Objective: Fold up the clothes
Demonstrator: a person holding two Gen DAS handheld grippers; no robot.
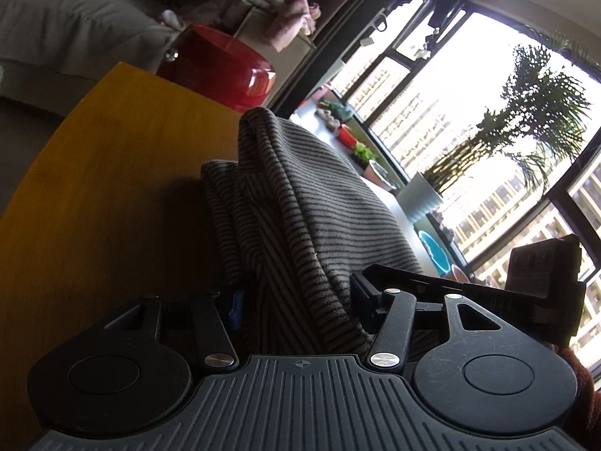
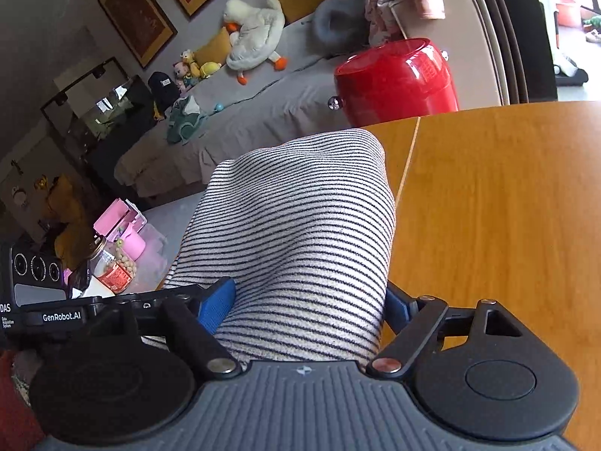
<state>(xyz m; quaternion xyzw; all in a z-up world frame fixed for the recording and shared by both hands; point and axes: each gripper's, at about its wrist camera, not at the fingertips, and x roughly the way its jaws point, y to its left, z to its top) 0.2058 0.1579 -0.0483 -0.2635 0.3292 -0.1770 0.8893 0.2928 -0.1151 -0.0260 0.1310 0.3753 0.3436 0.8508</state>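
Note:
A grey garment with thin dark stripes [image 1: 300, 195] lies bunched on the wooden table [image 1: 94, 188] and fills the gap between my left gripper's [image 1: 293, 293] fingers, whose pads press its folds. In the right wrist view the same striped garment [image 2: 300, 218] arches up off the table [image 2: 507, 206] as a thick bundle. My right gripper [image 2: 304, 300] is shut on it, both blue pads [image 2: 216, 306] against the cloth. The two grippers sit side by side: the right gripper's body [image 1: 544, 274] shows at the left view's edge, and the left gripper's body [image 2: 41, 293] at the right view's edge.
A glossy red round container [image 2: 398, 79] stands just beyond the table's far edge. Behind it is a grey-covered sofa [image 2: 263, 105] with plush toys and a heap of pink cloth [image 1: 270, 11]. Large windows and a potted palm [image 1: 533, 120] are on the left gripper's side.

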